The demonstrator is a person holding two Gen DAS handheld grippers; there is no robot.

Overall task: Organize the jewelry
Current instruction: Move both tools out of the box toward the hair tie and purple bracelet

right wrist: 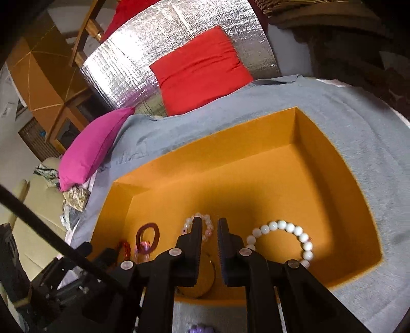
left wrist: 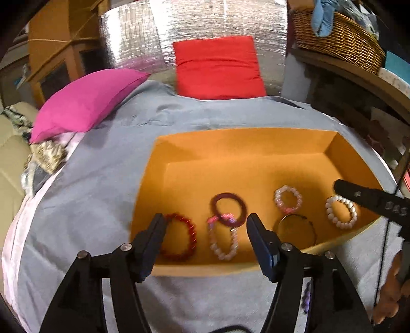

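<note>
An orange box [left wrist: 256, 143] lies on a grey cloth. Inside it along the near wall are a red bead bracelet [left wrist: 191, 235], a pale pink bead bracelet [left wrist: 222, 252], a dark red ring bangle [left wrist: 242, 206], a small pink bead bracelet [left wrist: 288, 198], a thin dark bangle [left wrist: 311, 228] and a white bead bracelet [left wrist: 342, 211]. My left gripper [left wrist: 206, 221] is open and empty over the near wall. My right gripper [right wrist: 208, 225] is slightly open and empty above the thin bangle [right wrist: 212, 269], beside the white bead bracelet [right wrist: 284, 228]. A purple bead piece [right wrist: 198, 328] lies outside the box.
A pink pillow [left wrist: 84, 102] and a red pillow [left wrist: 217, 66] lie at the far side against a silver foil panel [left wrist: 194, 23]. A wicker basket [left wrist: 340, 38] stands on a shelf at the right. Crumpled fabric [left wrist: 48, 153] lies at the left.
</note>
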